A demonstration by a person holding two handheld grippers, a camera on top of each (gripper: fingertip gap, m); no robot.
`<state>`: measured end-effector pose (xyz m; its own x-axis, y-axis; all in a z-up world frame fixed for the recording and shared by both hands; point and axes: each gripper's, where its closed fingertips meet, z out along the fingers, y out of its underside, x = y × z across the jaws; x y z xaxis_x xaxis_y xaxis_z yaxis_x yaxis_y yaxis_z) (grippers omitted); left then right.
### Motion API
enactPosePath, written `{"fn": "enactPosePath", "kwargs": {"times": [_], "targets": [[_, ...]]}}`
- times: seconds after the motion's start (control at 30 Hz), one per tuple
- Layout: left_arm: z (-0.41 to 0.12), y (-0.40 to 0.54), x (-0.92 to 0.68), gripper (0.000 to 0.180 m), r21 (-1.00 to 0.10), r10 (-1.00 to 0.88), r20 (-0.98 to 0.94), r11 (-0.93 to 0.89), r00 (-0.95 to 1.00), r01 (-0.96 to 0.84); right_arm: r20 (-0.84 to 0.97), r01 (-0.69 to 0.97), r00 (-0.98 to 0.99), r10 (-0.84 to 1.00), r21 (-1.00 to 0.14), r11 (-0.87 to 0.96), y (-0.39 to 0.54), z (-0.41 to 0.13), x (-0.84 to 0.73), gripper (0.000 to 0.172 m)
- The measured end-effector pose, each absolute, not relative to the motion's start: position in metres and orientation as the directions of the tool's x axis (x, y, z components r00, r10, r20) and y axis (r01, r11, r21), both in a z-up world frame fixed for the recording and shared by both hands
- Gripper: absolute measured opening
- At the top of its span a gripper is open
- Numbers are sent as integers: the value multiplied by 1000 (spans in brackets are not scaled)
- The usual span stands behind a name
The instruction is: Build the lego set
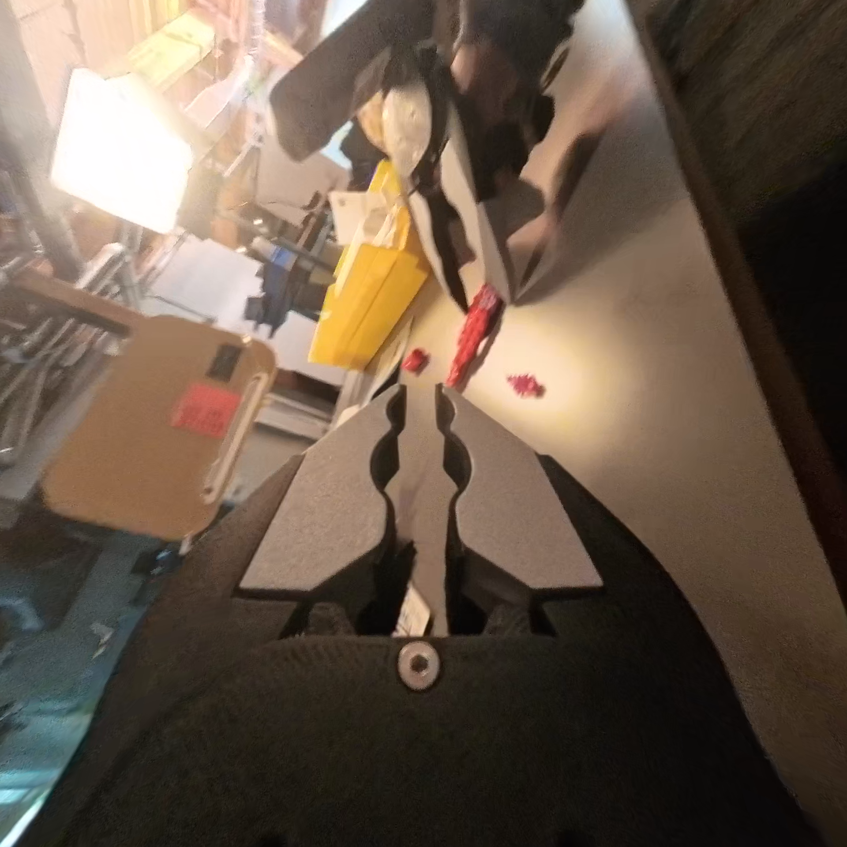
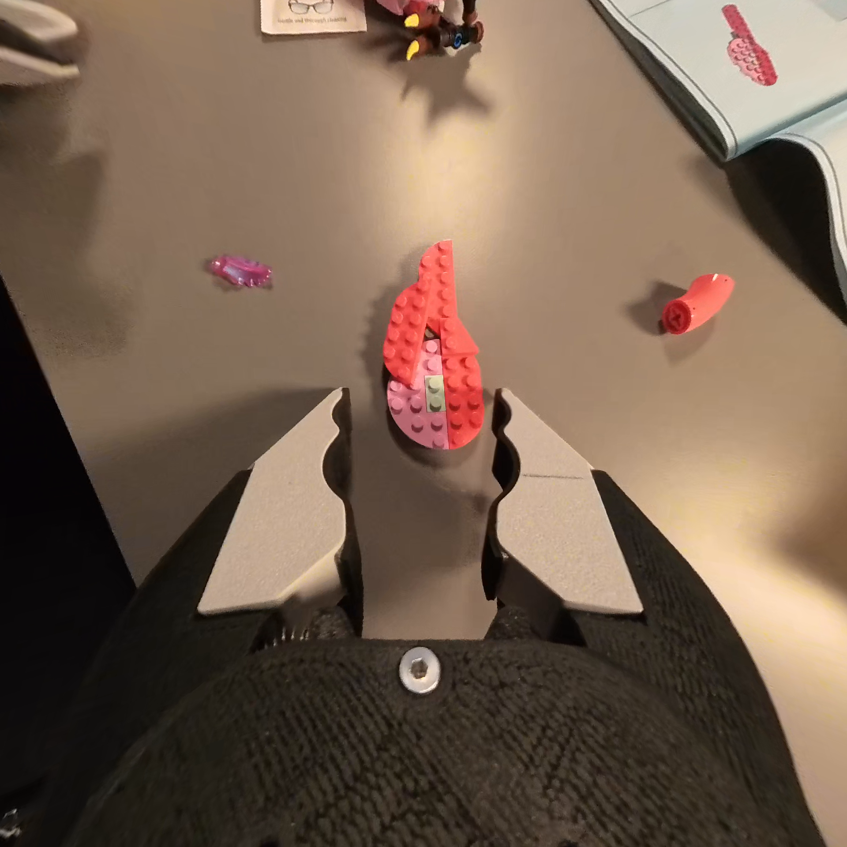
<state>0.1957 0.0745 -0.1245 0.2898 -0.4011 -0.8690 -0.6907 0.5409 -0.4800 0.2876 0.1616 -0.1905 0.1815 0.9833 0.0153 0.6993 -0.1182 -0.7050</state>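
Left wrist view: the left hand-held gripper [image 1: 421, 389] has its fingers a narrow way apart with nothing between them, tilted over the pale bench [image 1: 641, 412]. Just past its tips lie a long red brick piece [image 1: 472, 339], a small red piece [image 1: 416, 359] and a pinkish-red scrap [image 1: 526, 385], all blurred. Farther off, the right hand-held gripper [image 1: 499, 288] reaches down to the far end of the long red piece; whether it touches cannot be told. A yellow bag [image 1: 371, 298] stands at the bench edge, its contents hidden. A brown cardboard box [image 1: 151, 426] with a red label sits off the bench, closed as far as can be seen. The background is smeared.

Right wrist view: the right hand-held gripper [image 2: 421, 398] stands wide apart, bare, its pads clear of the red and pink brick plate assembly [image 2: 433, 353] lying flat on the bench [image 2: 183, 183], whose near end lies between the fingertips. A translucent pink piece [image 2: 240, 271] lies to the left, a curved red piece [image 2: 696, 302] to the right. A booklet [image 2: 733, 68] is cut off at the upper right, a small brick figure [image 2: 435, 27] and a card [image 2: 314, 16] at the top.
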Motion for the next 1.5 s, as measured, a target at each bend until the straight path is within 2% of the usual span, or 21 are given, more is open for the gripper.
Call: {"fn": "enactPosePath", "kwargs": {"times": [0.23, 0.33, 0.6, 0.77, 1.0, 1.1, 1.17, 1.27, 1.5], "targets": [[-145, 131, 239, 29, -595, -662, -719, 431, 210, -679, 1, 711, 171, 985, -692, -123, 164, -191, 288, 48], [-149, 146, 255, 28, -564, -666, -731, 464, 151, -683, -4, 707, 172, 985, -696, -127, 167, -191, 288, 40], [-168, 164, 272, 31, -534, -699, -712, 479, 66, -697, -77, 665, 210, 975, -719, -200, 167, -189, 287, 39], [-166, 170, 270, 40, -528, -715, -698, 467, 49, -710, -109, 656, 210, 972, -721, -223, 167, -188, 286, 39], [-160, 174, 264, 31, -535, -692, -718, 476, 78, -698, -145, 645, 210, 967, -723, -248, 166, -187, 282, 39], [-162, 170, 260, 32, -521, -685, -726, 492, 60, -697, -163, 635, 211, 964, -727, -262, 166, -186, 281, 39], [-165, 168, 258, 34, -496, -664, -747, 515, 41, -699, -169, 625, 215, 962, -733, -269, 166, -186, 280, 39], [-165, 172, 258, 36, -401, -559, -829, 572, 18, -715, -169, 599, 223, 960, -754, -272, 168, -181, 279, 39], [-145, 186, 258, 29, -31, -102, -994, 636, -44, -771, -136, 528, 217, 967, -816, -234, 166, -155, 271, 39]]}}
